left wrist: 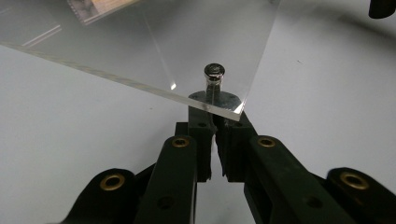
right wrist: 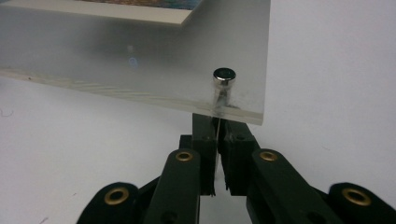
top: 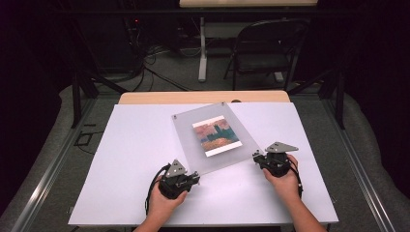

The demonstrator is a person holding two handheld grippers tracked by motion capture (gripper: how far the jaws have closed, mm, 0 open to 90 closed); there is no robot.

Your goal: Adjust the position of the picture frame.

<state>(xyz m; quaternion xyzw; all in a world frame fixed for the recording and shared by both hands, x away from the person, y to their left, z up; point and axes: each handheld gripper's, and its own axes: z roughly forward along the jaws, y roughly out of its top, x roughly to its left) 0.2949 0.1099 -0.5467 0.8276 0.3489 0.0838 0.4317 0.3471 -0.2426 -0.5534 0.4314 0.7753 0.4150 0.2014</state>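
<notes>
White desk (top: 121, 164) bears an acrylic frame (top: 193, 140) with each gripper, left (top: 192, 178) and right (top: 257, 157), clamped on a corner standoff pin (left wrist: 214, 74); uneven lifting could likely twist it loose.

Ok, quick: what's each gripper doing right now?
Left gripper: shut on the frame corner.
Right gripper: shut on the frame's other near corner.

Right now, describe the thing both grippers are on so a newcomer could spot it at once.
On the white table lies one clear acrylic frame, turned askew, with a small orange-and-teal painting print sandwiched at its middle. The left gripper and right gripper each meet a near corner, by its silver corner bolts. It is the only see-through sheet on the table.
</notes>
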